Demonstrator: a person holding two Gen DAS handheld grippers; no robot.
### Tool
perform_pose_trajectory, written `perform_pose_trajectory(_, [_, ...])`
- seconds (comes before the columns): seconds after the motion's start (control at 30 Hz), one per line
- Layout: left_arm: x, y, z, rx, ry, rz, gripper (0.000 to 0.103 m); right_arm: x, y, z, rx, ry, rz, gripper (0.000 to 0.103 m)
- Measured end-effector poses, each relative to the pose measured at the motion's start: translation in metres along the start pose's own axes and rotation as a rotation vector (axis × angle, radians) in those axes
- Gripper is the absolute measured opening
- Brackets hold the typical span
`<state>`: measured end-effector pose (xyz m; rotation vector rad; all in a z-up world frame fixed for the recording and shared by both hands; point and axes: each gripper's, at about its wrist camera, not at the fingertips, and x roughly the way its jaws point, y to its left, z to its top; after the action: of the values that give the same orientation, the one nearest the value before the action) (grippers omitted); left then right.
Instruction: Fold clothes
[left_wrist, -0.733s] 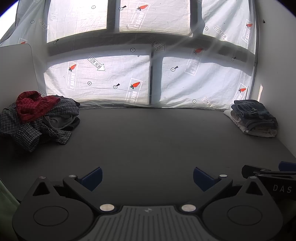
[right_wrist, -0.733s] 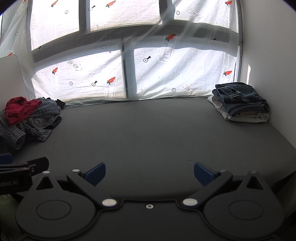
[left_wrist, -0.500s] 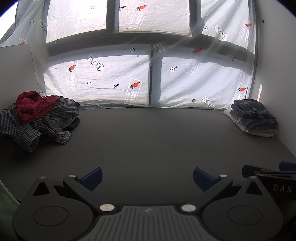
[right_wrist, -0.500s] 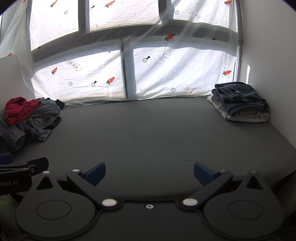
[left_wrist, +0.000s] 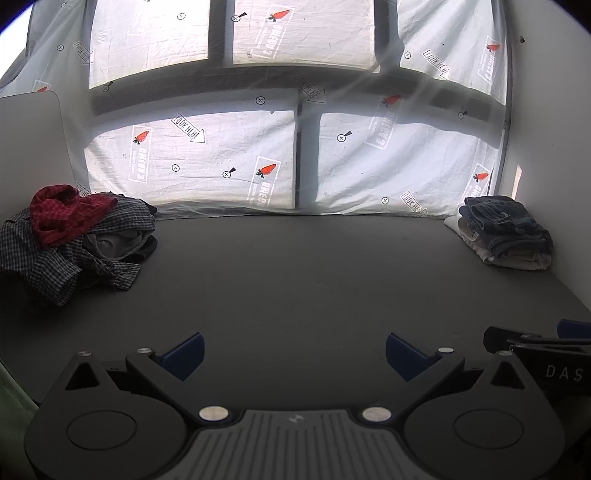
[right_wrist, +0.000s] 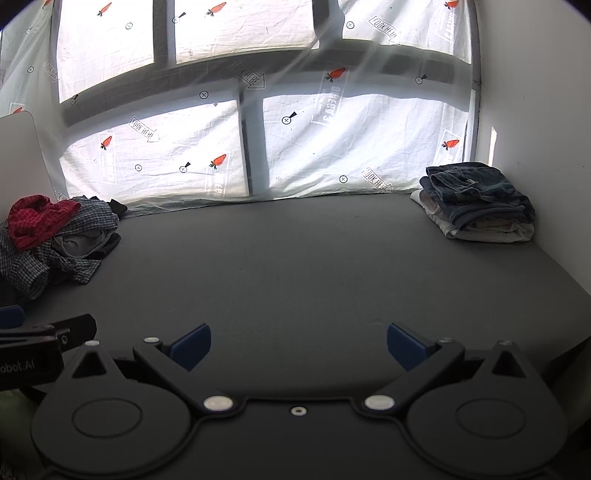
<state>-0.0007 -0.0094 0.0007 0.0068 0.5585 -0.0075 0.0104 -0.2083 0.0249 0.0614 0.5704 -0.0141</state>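
A heap of unfolded clothes (left_wrist: 74, 243) lies at the table's far left, a red checked garment (left_wrist: 62, 216) on top of dark plaid shirts; it also shows in the right wrist view (right_wrist: 55, 240). A stack of folded clothes (left_wrist: 506, 232), denim on top, sits at the far right, also in the right wrist view (right_wrist: 480, 203). My left gripper (left_wrist: 294, 354) is open and empty over the near table. My right gripper (right_wrist: 299, 349) is open and empty beside it.
The dark grey table (left_wrist: 295, 280) runs back to a window covered with a white printed sheet (left_wrist: 229, 162). A white wall (right_wrist: 535, 110) borders the right side. A white panel (left_wrist: 29, 147) stands at the far left.
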Motion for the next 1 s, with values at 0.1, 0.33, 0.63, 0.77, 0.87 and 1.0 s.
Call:
perform_pose_trajectory(0.1, [0.0006,0.0003,-0.0001,0.001,0.002,0.0,0.103,-0.0004,-0.0007,-0.0005,-0.002,0.0,0.001,0.103])
perform_pose_trajectory(0.33, [-0.0004,-0.0015,-0.001,-0.001,0.002,0.005,0.103,0.001,0.0008,0.0008,-0.005,0.003,0.002,0.103])
perform_pose_trajectory(0.63, [0.0005,0.0012,-0.0018,-0.002,0.001,0.004,0.103,0.0021,0.0007,-0.0002,-0.009,0.002,0.003,0.103])
perform_pose_trajectory(0.77, [0.0015,0.0028,-0.0016,-0.003,0.002,0.004,0.103,0.0024,0.0023,0.0005,-0.014,0.001,0.002,0.103])
perform_pose_trajectory(0.87, [0.0016,0.0027,-0.0015,-0.003,0.002,0.004,0.103,0.0036,0.0025,0.0016,-0.014,0.003,0.003,0.103])
perform_pose_trajectory(1.0, [0.0021,0.0027,-0.0015,-0.004,0.002,0.005,0.103,0.0044,0.0017,0.0009,-0.015,0.001,0.005,0.103])
